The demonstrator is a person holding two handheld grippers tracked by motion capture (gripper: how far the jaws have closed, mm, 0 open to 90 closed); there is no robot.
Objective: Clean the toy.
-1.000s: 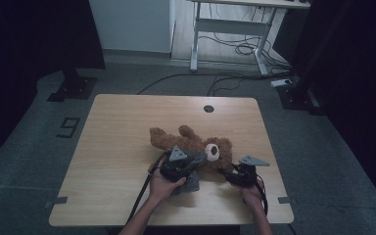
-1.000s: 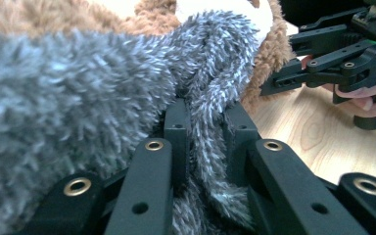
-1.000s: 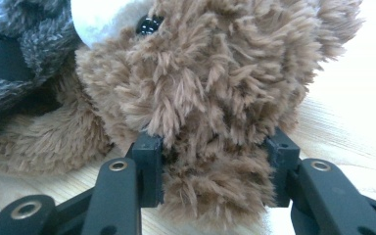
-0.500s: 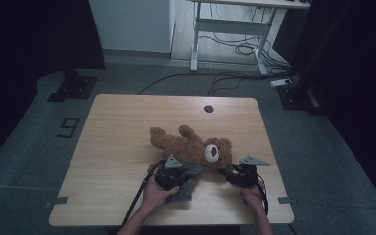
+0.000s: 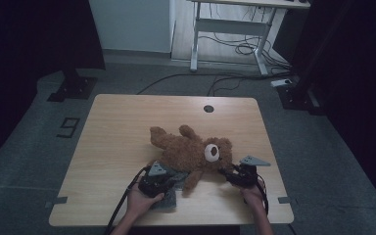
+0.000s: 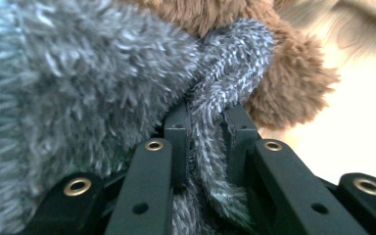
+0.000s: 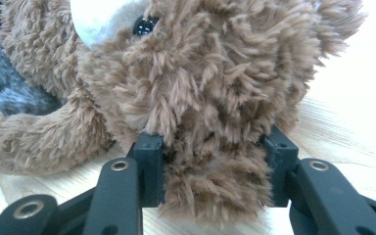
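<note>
A brown teddy bear [image 5: 191, 152] lies on its back on the wooden table [image 5: 127, 127], head toward the right. A grey fuzzy garment [image 5: 169, 198] trails from under the bear toward the front edge. My left gripper [image 5: 169, 178] is shut on a fold of that grey garment [image 6: 210, 137], its jaws pinching the fabric close to the bear's brown arm [image 6: 284, 83]. My right gripper [image 5: 227, 175] is shut on the bear's head [image 7: 210, 98], with brown fur bulging between its jaws, the white muzzle [image 7: 100, 17] at upper left.
A round cable hole [image 5: 208, 108] sits near the table's far edge. A white desk frame [image 5: 230, 29] and floor cables [image 5: 235, 49] stand beyond the table. Black stand bases [image 5: 73, 88] rest on the floor at the left and right.
My left gripper has drawn back toward the table's front edge and a little lower, pulling the grey garment out from the bear. The right gripper has stayed where it was.
</note>
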